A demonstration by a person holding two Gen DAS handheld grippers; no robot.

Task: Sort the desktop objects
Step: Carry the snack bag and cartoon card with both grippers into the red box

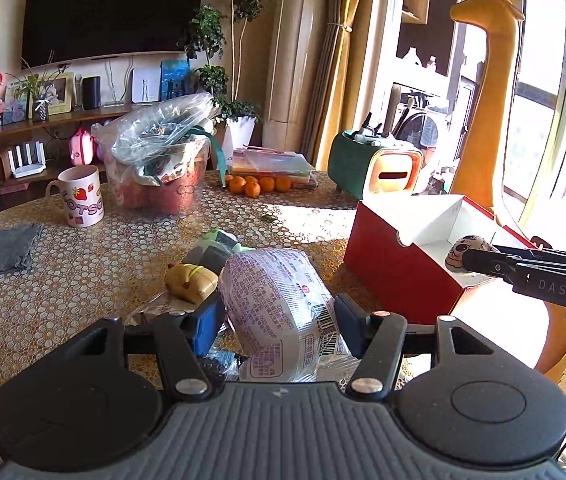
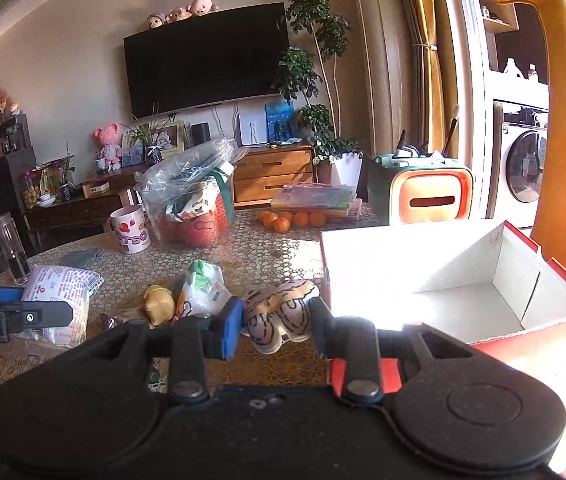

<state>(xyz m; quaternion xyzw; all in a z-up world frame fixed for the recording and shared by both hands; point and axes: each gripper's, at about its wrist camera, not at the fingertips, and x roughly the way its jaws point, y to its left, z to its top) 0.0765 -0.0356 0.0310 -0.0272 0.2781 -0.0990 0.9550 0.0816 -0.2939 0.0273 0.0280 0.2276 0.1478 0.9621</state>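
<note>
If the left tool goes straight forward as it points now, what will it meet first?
The left tool already has the purple printed packet between its fingers. Straight beyond lies probably the small green-and-white bag; depth is unclear.

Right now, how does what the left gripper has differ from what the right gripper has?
The left gripper straddles a plastic-wrapped package printed with purple text; the right gripper clamps a soft striped plush toy. The package sits low among table clutter; the toy is at the red box. Both sit between gripper fingers.
</note>
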